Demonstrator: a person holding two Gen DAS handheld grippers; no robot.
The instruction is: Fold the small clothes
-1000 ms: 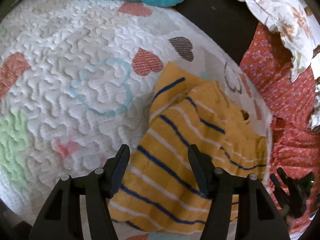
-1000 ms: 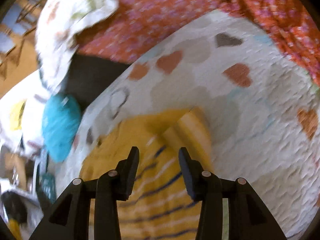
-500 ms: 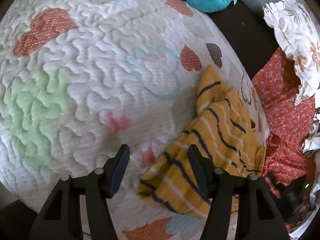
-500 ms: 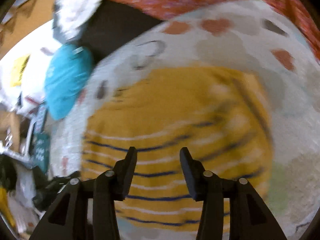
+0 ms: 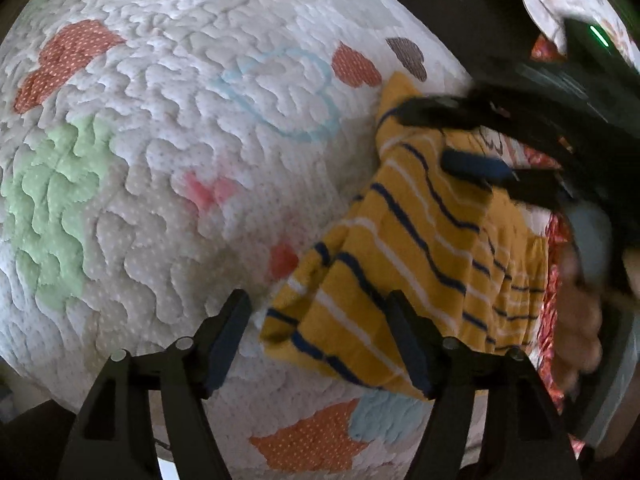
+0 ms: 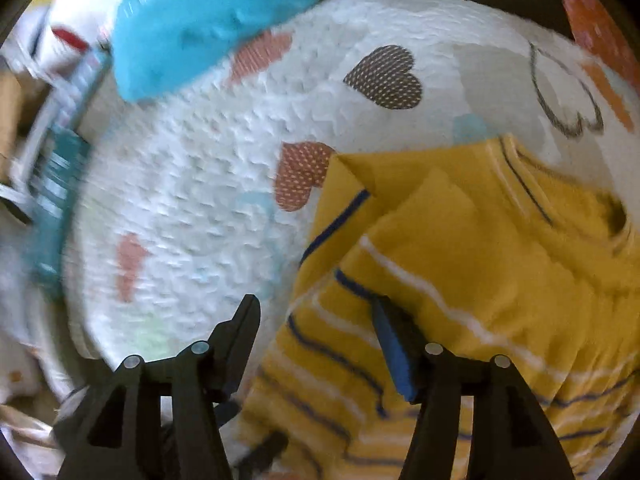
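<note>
A small yellow shirt (image 5: 420, 264) with navy and white stripes lies partly folded on a white quilted mat with hearts (image 5: 180, 140). My left gripper (image 5: 320, 336) is open and empty, hovering at the shirt's near bottom corner. My right gripper (image 5: 452, 136) shows in the left wrist view, open over the shirt's far left edge. In the right wrist view the right gripper (image 6: 316, 340) is open above the shirt (image 6: 460, 280), its right finger over the striped fabric, its left over the mat (image 6: 192, 184). The collar lies at the right.
A turquoise cloth (image 6: 200, 16) lies at the mat's far edge. Red floral fabric (image 5: 554, 248) lies beyond the shirt to the right. A dark surface (image 5: 460, 12) sits past the mat. Boxes and clutter (image 6: 52, 152) stand left of the mat.
The right gripper has swung over the shirt's left edge and now appears large in the left wrist view. The left gripper has shifted slightly closer to the shirt's bottom corner.
</note>
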